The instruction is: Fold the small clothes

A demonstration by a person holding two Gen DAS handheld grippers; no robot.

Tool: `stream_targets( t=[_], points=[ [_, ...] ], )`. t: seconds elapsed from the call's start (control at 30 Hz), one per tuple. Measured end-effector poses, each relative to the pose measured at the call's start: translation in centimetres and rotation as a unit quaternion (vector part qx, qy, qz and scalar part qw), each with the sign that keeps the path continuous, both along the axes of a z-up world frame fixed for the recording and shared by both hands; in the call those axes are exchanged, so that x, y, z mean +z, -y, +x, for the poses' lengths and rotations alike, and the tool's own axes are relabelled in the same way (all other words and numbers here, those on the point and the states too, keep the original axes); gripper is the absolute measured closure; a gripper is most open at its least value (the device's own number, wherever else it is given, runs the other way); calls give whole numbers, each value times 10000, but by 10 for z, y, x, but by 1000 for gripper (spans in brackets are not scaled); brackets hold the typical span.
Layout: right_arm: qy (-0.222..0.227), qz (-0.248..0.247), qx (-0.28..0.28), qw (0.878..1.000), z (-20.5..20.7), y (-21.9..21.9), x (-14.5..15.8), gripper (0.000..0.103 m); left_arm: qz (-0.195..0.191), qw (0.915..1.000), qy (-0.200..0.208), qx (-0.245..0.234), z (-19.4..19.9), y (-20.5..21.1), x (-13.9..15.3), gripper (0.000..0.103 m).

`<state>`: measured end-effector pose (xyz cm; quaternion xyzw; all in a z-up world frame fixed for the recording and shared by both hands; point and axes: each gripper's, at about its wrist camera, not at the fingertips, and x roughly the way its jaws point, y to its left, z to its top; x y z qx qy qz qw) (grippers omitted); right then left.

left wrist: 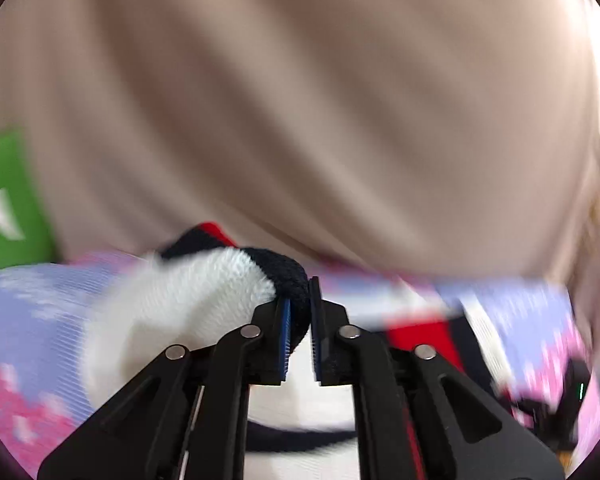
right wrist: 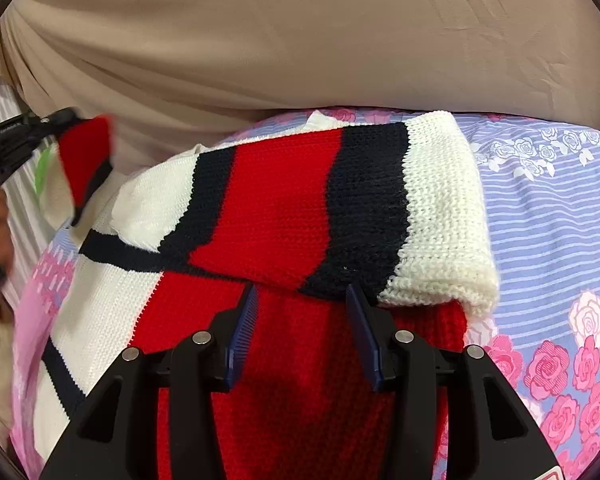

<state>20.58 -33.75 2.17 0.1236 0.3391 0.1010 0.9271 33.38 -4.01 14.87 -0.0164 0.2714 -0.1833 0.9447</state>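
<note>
Left wrist view: left gripper [left wrist: 300,304] pinches the sweater's navy cuff.
Right gripper [right wrist: 304,312] gapes, empty; folded sleeve [right wrist: 340,208] lies at twelve o'clock, running nine-to-three, on the floral sheet [right wrist: 548,220].

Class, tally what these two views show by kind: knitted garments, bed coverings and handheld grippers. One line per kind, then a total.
Red, white and navy knitted garment: 1
Floral striped bedsheet: 1
Beige sheet: 1
Black two-finger grippers: 2, left gripper, right gripper
Total: 5
</note>
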Motion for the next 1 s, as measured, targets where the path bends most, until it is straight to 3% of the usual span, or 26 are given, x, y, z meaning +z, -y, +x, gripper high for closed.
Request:
stream_targets(
  t=[0.03,0.1,0.17,0.27,0.37,0.5,0.57,0.67,0.73,0.8,0.87,0.9,0.97,1.0],
  points=[
    [15,55,-3,10000,-1,2,0,54,146,9993,-220,-246,-3,27,-19,89],
    [43,149,-4,9999,-2,5,1,50,365,9939,-809,-656,-11,70,-63,68],
    [103,264,-6,9996,-4,9,2,49,327,9897,-1206,-692,-22,82,-94,65],
    [370,216,-86,9990,-13,9,9,49,38,9905,-1249,-566,-33,57,-102,61],
    [910,-623,236,9936,-25,-24,32,47,-362,9950,-933,48,-52,2,-84,41],
    [1269,-1632,1286,9699,-20,-103,55,45,-374,9920,-814,889,-44,-58,-74,40],
    [1369,-2214,1791,9488,-10,-149,54,45,-476,9860,-981,1265,-34,-79,-79,41],
    [1191,-2793,2357,9232,14,-201,40,45,-673,9772,-1417,1433,-17,-99,-95,41],
    [984,-2969,2472,9171,33,-220,30,46,-636,9742,-1595,1466,-11,-103,-107,42],
    [740,-2877,2502,9215,54,-226,23,46,-696,9708,-1685,1560,-7,-110,-113,43],
    [510,-2593,2421,9336,74,-222,19,50,-676,9685,-1726,1661,-3,-115,-118,43],
    [415,-2397,2345,9412,83,-217,20,59,-652,9676,-1728,1720,-1,-118,-121,43],
    [202,-1618,2260,9604,97,-197,30,97,-664,9655,-1793,1767,3,-121,-128,45],
    [208,-1139,2186,9689,98,-181,38,97,-695,9668,-1733,1747,4,-120,-129,45]
  ],
)
